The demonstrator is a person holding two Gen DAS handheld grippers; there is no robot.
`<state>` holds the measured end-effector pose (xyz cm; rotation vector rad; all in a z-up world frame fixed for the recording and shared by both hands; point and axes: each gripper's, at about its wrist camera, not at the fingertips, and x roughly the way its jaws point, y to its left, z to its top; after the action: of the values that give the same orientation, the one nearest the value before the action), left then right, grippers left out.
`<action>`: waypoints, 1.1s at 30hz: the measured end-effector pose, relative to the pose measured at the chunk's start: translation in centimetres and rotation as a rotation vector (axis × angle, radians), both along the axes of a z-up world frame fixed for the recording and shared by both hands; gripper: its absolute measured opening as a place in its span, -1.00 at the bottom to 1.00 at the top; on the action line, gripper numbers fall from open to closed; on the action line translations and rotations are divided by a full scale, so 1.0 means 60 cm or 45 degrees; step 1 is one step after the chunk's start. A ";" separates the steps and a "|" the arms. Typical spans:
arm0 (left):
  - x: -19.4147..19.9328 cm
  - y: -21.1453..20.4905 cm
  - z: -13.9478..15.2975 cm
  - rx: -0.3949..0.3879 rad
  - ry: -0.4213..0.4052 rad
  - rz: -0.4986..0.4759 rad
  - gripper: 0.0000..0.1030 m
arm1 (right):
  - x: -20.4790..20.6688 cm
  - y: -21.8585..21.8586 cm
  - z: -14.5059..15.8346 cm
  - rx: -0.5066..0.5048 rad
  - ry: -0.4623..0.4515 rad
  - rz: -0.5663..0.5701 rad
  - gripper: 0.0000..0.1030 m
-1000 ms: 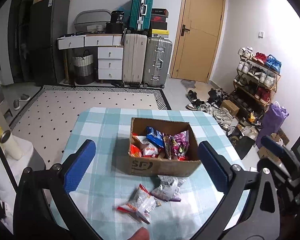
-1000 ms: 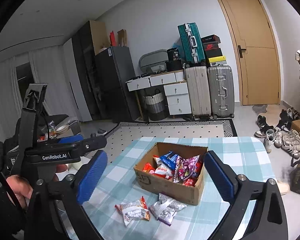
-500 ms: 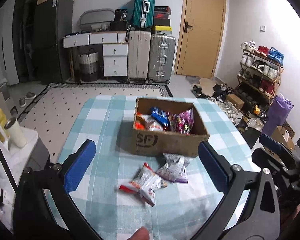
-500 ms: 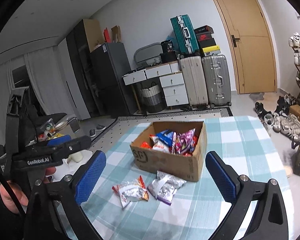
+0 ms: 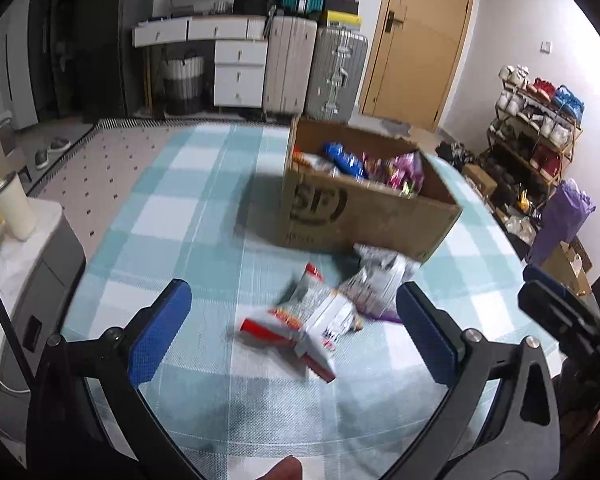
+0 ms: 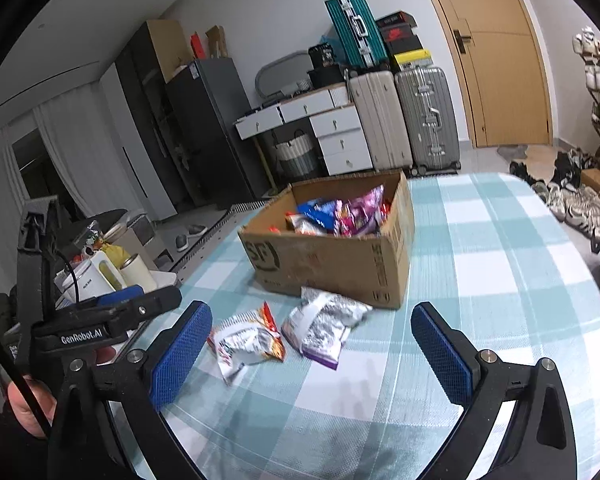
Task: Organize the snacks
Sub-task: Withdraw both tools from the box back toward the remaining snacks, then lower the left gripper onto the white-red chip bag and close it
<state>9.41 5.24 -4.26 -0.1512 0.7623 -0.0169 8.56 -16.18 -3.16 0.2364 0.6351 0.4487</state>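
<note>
Fingers [image 5: 158,332] of the left gripper [image 5: 292,328] stand spread wide, pinching nothing, hovering low over the checked tabletop [image 5: 188,216]. Between those blue pads, at about 12 o'clock from the gripper, lies a red-and-silver snack packet [image 5: 300,326], blurred in this view, and touching it at its 2 o'clock side is a silver-and-purple snack packet [image 5: 376,286]. Beyond both, further along 12 o'clock, sits an open cardboard box [image 5: 360,212] already holding blue, orange and pink snack bags.

To the right, the right gripper [image 6: 314,354] also has its fingers [image 6: 442,354] spread apart and empty. From its camera the red-and-silver packet rests at 11 o'clock, near the left pad, while the silver-and-purple one lies straight ahead, its far end just beside the box's front wall. A hand [image 6: 32,404] grips the left tool at 9 o'clock in that view.
</note>
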 end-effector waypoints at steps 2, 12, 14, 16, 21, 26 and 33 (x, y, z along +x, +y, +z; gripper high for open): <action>0.010 0.004 -0.021 -0.005 0.032 0.001 0.97 | 0.005 0.000 -0.011 0.002 0.015 -0.002 0.97; 0.061 0.006 -0.106 -0.034 0.169 -0.058 0.97 | 0.027 -0.003 -0.066 0.011 0.088 -0.015 0.97; 0.072 0.007 -0.120 -0.041 0.190 -0.071 0.97 | 0.031 -0.004 -0.073 0.010 0.097 -0.016 0.97; 0.085 0.008 -0.132 -0.045 0.208 -0.083 0.97 | 0.035 -0.005 -0.079 0.010 0.105 -0.018 0.97; 0.117 0.007 -0.163 -0.064 0.272 -0.133 0.97 | 0.043 -0.009 -0.087 0.015 0.119 -0.026 0.97; 0.133 0.004 -0.177 -0.072 0.284 -0.161 0.75 | 0.050 -0.010 -0.095 0.018 0.130 -0.027 0.97; 0.140 0.009 -0.187 -0.117 0.263 -0.236 0.02 | 0.051 -0.008 -0.105 0.020 0.148 -0.022 0.97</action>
<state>17.82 5.78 -15.47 -0.1707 0.9804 -0.2150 11.65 -16.67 -9.49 0.2839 0.7434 0.4259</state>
